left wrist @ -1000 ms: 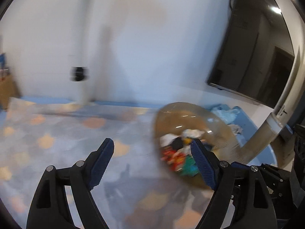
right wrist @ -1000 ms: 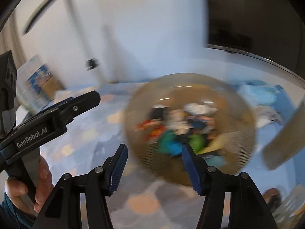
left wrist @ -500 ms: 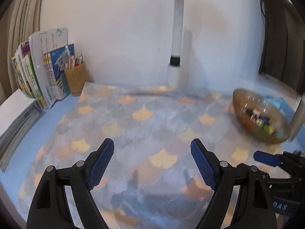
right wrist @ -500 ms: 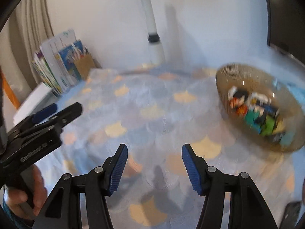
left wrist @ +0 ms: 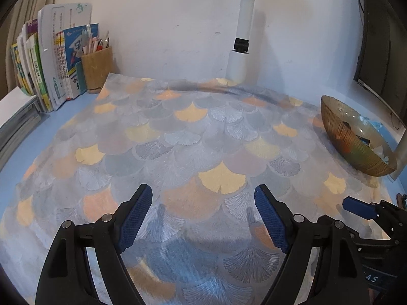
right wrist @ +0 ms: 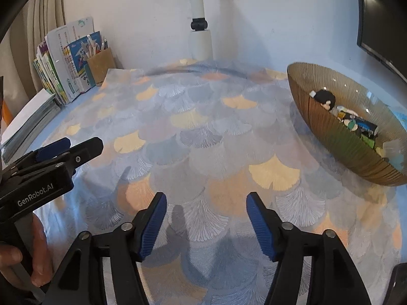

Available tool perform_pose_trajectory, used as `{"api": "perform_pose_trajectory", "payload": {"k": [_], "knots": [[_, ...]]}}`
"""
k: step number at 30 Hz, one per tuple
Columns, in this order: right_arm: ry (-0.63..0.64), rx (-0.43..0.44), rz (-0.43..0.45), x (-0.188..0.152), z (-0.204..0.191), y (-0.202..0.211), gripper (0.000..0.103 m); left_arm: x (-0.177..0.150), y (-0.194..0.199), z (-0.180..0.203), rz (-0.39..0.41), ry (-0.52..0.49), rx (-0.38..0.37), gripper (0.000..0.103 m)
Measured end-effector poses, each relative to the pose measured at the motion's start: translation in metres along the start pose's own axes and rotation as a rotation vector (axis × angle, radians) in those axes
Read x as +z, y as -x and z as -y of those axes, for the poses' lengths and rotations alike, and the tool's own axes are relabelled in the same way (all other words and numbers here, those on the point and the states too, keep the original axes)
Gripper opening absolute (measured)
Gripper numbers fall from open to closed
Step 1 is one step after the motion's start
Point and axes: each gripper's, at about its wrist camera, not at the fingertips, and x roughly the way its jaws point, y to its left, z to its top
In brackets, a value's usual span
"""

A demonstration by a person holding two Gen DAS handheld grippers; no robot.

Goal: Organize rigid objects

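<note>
Both grippers have swung down and away from the bowl (right wrist: pixel 338 137), which filled the views a second ago and now sits off to their right. Left gripper (left wrist: pixel 203 218) stands wide open and empty; right gripper (right wrist: pixel 206 226) is opening, nothing between its jaws, only bare mat (right wrist: pixel 193 137) ahead. Sorting looks barely begun: the small items (right wrist: pixel 356 124) all lie in the bowl, well right of both tools.
</note>
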Motion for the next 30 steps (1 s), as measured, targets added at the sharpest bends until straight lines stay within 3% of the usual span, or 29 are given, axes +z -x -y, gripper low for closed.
{"api": "perform_pose_trajectory", "payload": {"k": [10, 18, 30], "knots": [[-0.061, 0.016, -0.016, -0.001, 0.012, -0.002, 0.069, -0.001, -0.001, 0.006, -0.009, -0.035, 0.007, 0.084], [-0.059, -0.021, -0.014, 0.0, 0.012, -0.002, 0.08, -0.001, -0.003, 0.008, -0.021, -0.051, 0.012, 0.087], [-0.063, -0.053, -0.017, -0.001, 0.011, -0.001, 0.083, -0.003, -0.012, 0.012, -0.071, -0.073, 0.042, 0.09]]}}
